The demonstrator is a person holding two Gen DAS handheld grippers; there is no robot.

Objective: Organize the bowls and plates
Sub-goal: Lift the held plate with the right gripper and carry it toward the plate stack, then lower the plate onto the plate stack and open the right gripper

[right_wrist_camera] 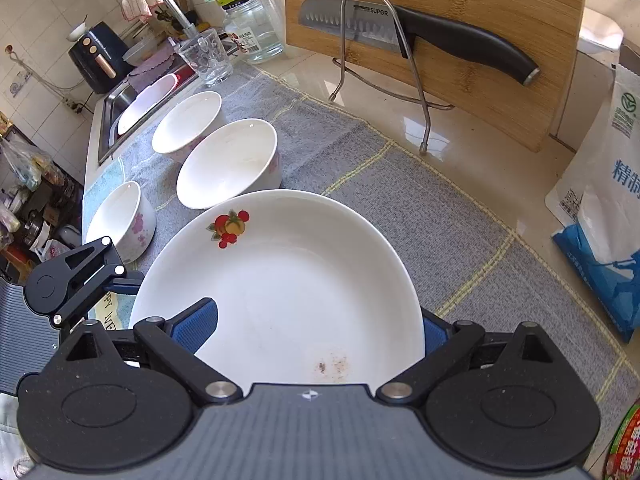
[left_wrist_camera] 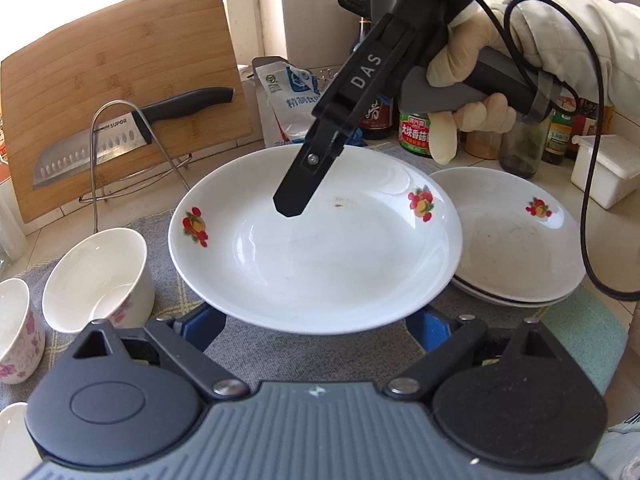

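The fruit-patterned plate (left_wrist_camera: 316, 248) hangs above the grey mat (right_wrist_camera: 400, 184), beside the stacked plates (left_wrist_camera: 520, 248). The left gripper (left_wrist_camera: 316, 328) clamps its near rim between spread blue pads; the right gripper (right_wrist_camera: 320, 328) likewise grips the opposite rim.

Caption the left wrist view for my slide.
Both grippers hold a fruit-printed plate above the grey mat, beside stacked plates.

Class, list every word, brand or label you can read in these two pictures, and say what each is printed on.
"SUPOR": knife blade on the cutting board.
"DAS": right gripper body.
"大块香菇": green-lidded jar.
"精制": white and blue bag.
Dark bottles' labels: too blurred to read.
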